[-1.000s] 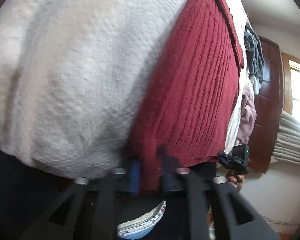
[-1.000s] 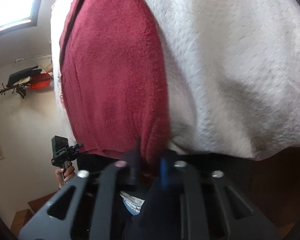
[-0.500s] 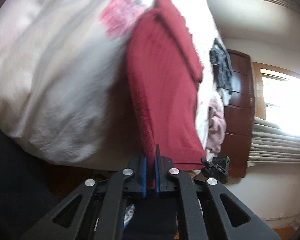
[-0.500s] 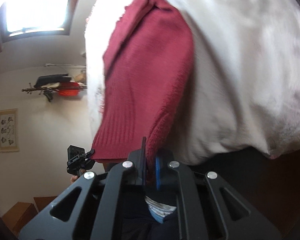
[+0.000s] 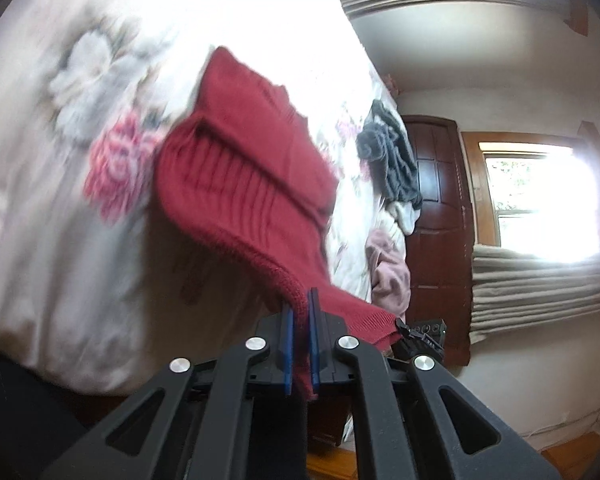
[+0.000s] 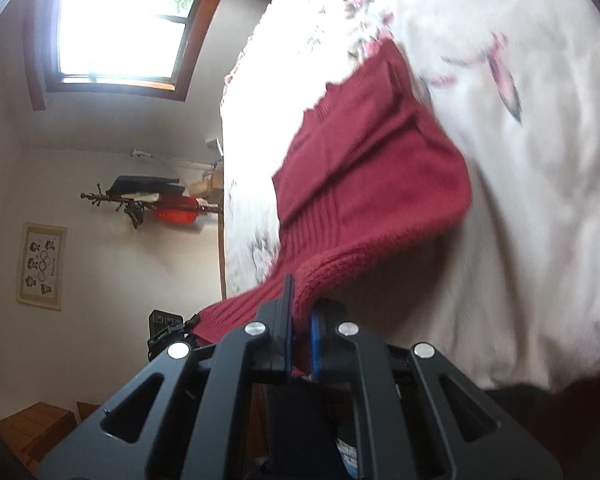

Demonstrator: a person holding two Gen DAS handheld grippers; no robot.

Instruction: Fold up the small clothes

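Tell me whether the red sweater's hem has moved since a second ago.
Yes. The red sweater hem, clamped by the left gripper and right gripper, has been lifted off the floral bedspread edge; a shadowed gap now shows beneath it.

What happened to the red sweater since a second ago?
Both grippers, left gripper and right gripper, closed on the red sweater's hem corners and lifted that edge off the floral bedspread. The sweater's far part stayed on the bed.
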